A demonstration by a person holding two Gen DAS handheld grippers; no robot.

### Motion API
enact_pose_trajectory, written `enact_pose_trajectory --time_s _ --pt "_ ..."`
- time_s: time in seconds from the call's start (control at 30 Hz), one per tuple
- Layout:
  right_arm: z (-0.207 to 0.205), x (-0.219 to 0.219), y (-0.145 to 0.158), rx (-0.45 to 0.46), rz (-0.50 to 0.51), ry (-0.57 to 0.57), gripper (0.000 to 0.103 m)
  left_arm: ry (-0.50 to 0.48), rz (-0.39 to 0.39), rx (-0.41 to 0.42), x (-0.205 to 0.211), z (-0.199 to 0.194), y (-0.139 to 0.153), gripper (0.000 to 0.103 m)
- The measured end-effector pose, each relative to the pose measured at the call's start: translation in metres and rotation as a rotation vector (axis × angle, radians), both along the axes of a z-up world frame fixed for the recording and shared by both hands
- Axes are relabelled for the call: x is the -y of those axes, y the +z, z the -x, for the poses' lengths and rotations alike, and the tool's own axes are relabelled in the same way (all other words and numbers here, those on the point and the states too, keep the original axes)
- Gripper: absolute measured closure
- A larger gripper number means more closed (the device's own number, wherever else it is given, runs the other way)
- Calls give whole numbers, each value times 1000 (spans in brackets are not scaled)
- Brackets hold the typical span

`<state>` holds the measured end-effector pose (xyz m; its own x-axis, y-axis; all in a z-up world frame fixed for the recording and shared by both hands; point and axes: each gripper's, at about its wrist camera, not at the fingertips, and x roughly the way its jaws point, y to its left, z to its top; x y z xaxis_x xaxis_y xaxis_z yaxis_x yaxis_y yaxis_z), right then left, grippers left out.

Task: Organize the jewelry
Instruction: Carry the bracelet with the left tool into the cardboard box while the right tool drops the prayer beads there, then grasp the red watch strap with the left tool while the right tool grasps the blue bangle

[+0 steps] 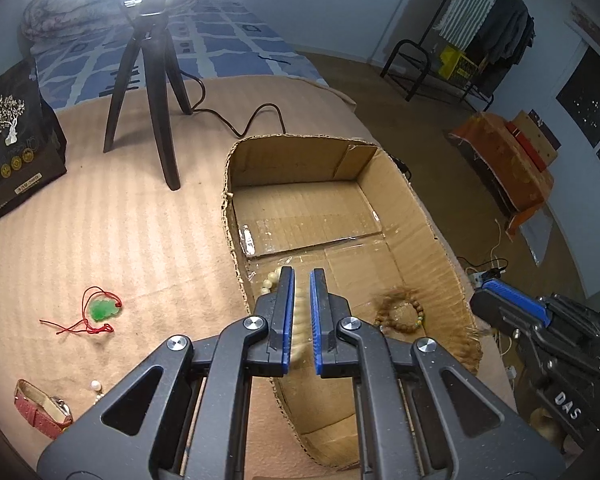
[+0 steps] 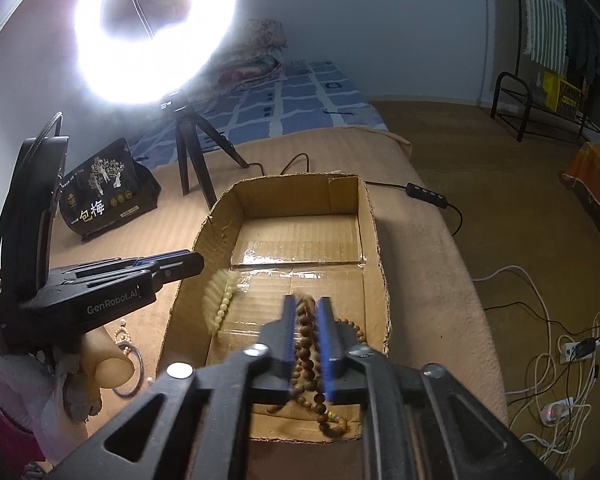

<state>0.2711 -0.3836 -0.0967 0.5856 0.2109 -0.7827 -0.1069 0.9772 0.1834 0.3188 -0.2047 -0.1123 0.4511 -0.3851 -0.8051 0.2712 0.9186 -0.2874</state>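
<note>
1. Cardboard forms the open box (image 1: 420, 216) set on the tan bed cover (image 1: 120, 232); both claws are held over it.
2. The left claw (image 1: 301, 280) is clenched on a cream bead string (image 2: 216, 300), which hangs blurred at the box's left wall.
3. The right claw (image 2: 307, 308) is seen with jaws slightly parted; a brown bead necklace (image 2: 306, 344) lies between them, and whether the pads press it cannot be told.
4. A green pendant (image 1: 105, 309) on red cord and a red-strapped watch (image 1: 42, 408) are left on the cover, left of the box.
</note>
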Motion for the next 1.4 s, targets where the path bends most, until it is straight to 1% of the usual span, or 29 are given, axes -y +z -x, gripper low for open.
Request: enact_pose_trajectory --time_s 0.03,0.07,0.1,0.13,0.17,0.2,0.23,0.37,0.43,0.5,0.6,0.63,0.67,0.7,0.77,0.83,0.9,0.97,1.03,1.17,1.3,1.4 --pt "1 0 0 -1 1 -1 73 -1 -5 -1 1 0 0 92" --pt "1 0 0 -3 3 -1 73 1 -9 1 1 1 1 80" --pt "0 -1 -1 -7 5 0 71 3 -12 7 0 2 2 75" --pt "0 -1 -1 -9 7 -1 64 4 -16 13 -1 3 3 72" --pt "1 -2 -1 -9 8 -3 59 4 -19 16 -2 4 3 72" --pt "1 -2 -1 -7 10 -6 49 4 -22 17 -3 5 4 72" --pt "2 -2 0 -2 13 -8 43 5 -23 18 -5 5 5 72" --pt "4 -7 3 8 23 -8 34 16 -29 28 -15 9 13 72" --pt "6 -9 4 14 25 -7 28 23 -32 35 -20 11 17 72" --pt "9 -13 7 20 27 -4 26 29 -36 40 -29 14 22 72" --pt "13 -18 10 32 31 7 19 55 -40 31 -45 18 28 72" --pt "15 -20 12 36 32 12 18 61 -34 25 -50 20 29 68" --pt "16 -22 13 38 33 15 17 67 -31 21 -58 22 31 59" --pt "17 -25 15 40 33 18 17 74 -32 23 -62 23 33 54" --pt "21 -31 18 45 24 31 15 106 -30 37 -77 31 37 35" --pt "25 -38 21 54 16 47 11 143 -23 48 -96 39 41 29" --pt "29 -47 24 60 11 67 11 158 -23 35 -114 47 44 29" --pt "31 -56 26 59 4 85 11 172 -40 25 -128 53 45 29" --pt "34 -66 27 55 -14 105 11 188 -60 26 -144 60 46 29" --pt "40 -85 29 41 -51 149 11 222 -72 22 -172 73 43 29" --pt "44 -106 24 14 -85 185 11 272 -55 -21 -201 82 33 29" --pt "49 -122 18 1 -88 213 11 292 -38 -40 -215 86 27 29"
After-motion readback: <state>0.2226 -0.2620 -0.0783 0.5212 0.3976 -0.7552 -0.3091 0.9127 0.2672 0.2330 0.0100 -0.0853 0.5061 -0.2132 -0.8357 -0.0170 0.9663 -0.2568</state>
